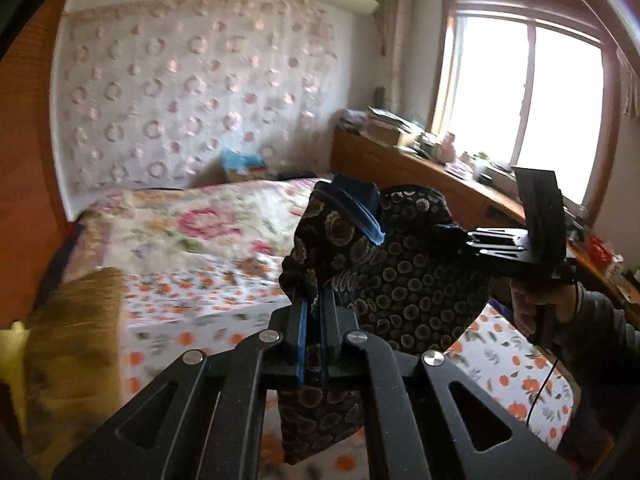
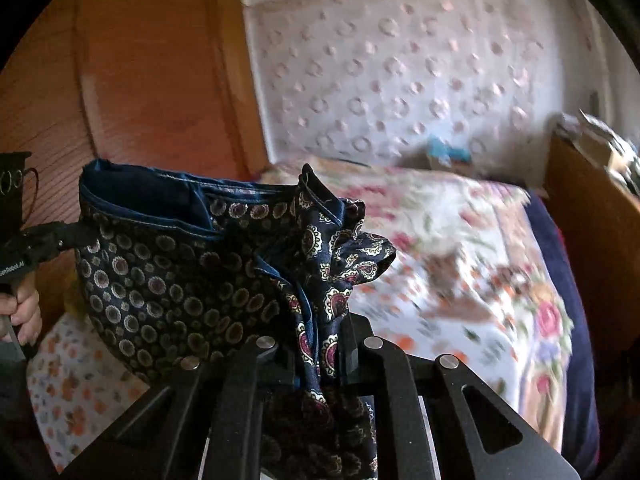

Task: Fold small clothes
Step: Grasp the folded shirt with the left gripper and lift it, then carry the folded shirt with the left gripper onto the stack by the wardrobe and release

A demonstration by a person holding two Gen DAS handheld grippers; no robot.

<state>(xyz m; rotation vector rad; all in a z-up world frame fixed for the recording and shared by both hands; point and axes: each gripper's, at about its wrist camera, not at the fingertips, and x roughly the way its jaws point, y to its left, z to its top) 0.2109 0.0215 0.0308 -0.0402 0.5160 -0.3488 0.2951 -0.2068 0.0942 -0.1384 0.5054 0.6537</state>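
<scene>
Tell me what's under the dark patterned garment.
The garment hangs between the left gripper and right gripper, above the floral bedspread. The bedspread directly beneath is hidden.

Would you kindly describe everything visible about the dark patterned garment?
The garment is a small piece of dark navy cloth, thin and slightly glossy, printed with pale circles and paisley, with a blue hemmed opening on top. It hangs bunched in the air above the flowered bedspread, clamped at one edge by the left gripper and at the other by the right gripper.
</scene>
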